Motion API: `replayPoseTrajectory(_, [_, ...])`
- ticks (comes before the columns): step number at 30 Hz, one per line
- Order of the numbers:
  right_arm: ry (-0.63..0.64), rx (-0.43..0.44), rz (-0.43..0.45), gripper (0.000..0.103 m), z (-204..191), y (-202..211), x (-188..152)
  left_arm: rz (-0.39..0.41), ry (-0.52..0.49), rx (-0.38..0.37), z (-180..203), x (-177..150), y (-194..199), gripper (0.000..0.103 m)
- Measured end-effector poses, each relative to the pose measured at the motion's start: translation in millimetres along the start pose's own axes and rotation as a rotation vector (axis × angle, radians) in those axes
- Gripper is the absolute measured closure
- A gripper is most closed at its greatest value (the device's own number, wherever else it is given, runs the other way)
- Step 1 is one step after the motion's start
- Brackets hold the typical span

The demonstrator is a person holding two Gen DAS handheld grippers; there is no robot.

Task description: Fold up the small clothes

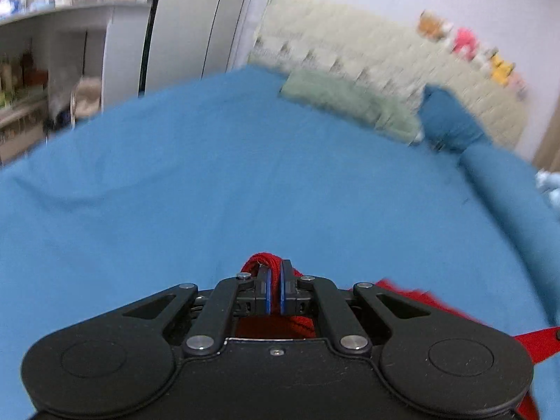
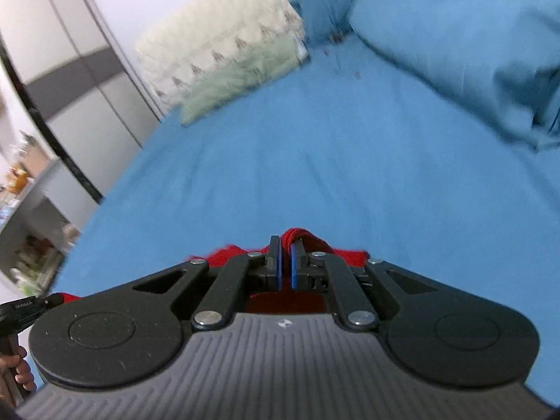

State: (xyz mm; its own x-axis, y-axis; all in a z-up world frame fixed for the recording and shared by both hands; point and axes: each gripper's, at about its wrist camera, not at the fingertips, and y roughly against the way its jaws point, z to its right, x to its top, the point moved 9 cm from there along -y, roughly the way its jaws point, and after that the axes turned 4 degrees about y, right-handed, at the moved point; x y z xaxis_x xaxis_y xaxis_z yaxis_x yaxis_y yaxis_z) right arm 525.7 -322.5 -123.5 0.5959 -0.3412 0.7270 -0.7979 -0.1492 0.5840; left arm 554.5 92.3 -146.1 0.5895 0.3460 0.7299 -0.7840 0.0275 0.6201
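Observation:
A small red knitted garment [image 1: 416,297] is held over a bed with a blue sheet [image 1: 210,182]. My left gripper [image 1: 274,273] is shut on a bunched edge of the red garment, which pokes out above the pads. My right gripper [image 2: 285,248] is shut on another edge of the same red garment [image 2: 304,236]. Most of the garment hangs below the grippers and is hidden by their bodies. The left gripper's tip shows at the left edge of the right wrist view [image 2: 21,311].
A pale green pillow [image 1: 346,103] and a blue pillow [image 1: 448,119] lie at the headboard [image 1: 367,52]. A rumpled blue duvet [image 2: 472,52] lies on the right. A wardrobe [image 2: 70,70] and shelves [image 1: 35,70] stand to the left of the bed.

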Motion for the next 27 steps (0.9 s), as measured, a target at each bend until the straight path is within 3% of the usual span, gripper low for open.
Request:
replayPoseTrajectory(3, [0.02, -0.016, -0.019, 0.083, 7.2, -39.9, -7.2, -0.038, 0.012, 0.024, -11.5, -12.2, -40.8, 0.099])
replayPoseTrajectory(7, [0.041, -0.031, -0.002, 0.082, 14.3, -69.9, 2.0, -0.043, -0.003, 0.025, -12.1, -3.5, -70.7, 0.098])
replayPoseTrajectory(9, [0.057, -0.058, -0.006, 0.077, 18.0, -81.8, 3.6, -0.058, 0.014, 0.024, -11.1, -2.8, -78.4, 0.092])
replayPoseTrajectory(10, [0.06, -0.083, -0.008, 0.066, 20.8, -86.2, 4.8, -0.047, 0.031, 0.017, -12.7, -0.5, -76.9, 0.085])
replayPoseTrajectory(11, [0.059, -0.094, -0.004, 0.045, 22.9, -85.6, 4.8, -0.033, 0.039, 0.02, -10.9, 1.3, -70.6, 0.08])
replayPoseTrajectory(13, [0.071, -0.077, 0.041, 0.026, 22.0, -73.9, 4.8, 0.016, 0.002, 0.005, -10.4, 8.0, -51.1, 0.063])
replayPoseTrajectory(14, [0.093, -0.058, 0.064, 0.024, 17.1, -63.8, 2.5, 0.036, -0.04, 0.006, -3.7, 9.7, -41.8, 0.06])
replayPoseTrajectory(16, [0.159, -0.012, 0.073, 0.021, 1.7, -44.2, -9.5, 0.06, -0.109, -0.01, 1.8, 1.1, -14.6, 0.043])
replayPoseTrajectory(19, [0.227, 0.073, 0.04, 0.003, -18.9, -21.9, -42.1, 0.014, -0.173, -0.082, 7.4, -33.3, 13.2, 0.033])
replayPoseTrajectory(22, [0.277, 0.086, -0.036, 0.002, -22.4, -22.6, -78.1, -0.085, -0.22, -0.091, 4.3, -78.3, 10.8, 0.033])
replayPoseTrajectory(24, [0.269, 0.024, -0.096, 0.003, -7.6, -32.0, -97.8, -0.152, -0.228, -0.077, -3.9, -105.5, 1.7, 0.033])
replayPoseTrajectory(27, [0.165, -0.075, -0.142, 0.005, 26.9, -41.6, -110.8, -0.141, -0.299, -0.064, -3.1, -119.6, 1.9, 0.033])
